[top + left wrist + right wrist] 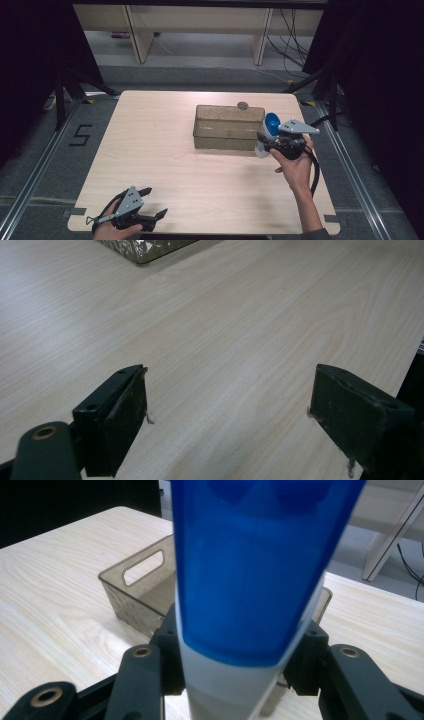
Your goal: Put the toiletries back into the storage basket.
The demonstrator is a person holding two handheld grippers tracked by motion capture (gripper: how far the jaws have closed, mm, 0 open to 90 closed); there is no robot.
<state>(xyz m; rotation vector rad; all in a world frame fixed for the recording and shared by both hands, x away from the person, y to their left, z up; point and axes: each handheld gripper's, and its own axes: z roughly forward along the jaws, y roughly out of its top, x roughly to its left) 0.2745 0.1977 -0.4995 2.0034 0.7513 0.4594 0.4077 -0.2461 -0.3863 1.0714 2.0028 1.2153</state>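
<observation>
1. Right gripper [267, 141] is clamped on a blue-and-white bottle [269, 129], gripping the white lower part so the blue top stands upright.
2. The bottle hangs at the right end of the smoky plastic bin [227, 128], just beside its rim (likely headed inside).
3. Left gripper [152, 204] rests near the table [160, 150] edge, jaws spread wide with nothing between them, apparently parked out of the way.

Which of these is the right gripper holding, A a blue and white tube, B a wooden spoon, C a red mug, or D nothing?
A: the right gripper has its fingers pressed on a blue and white tube, held beside the clear brown bin on the table.
</observation>
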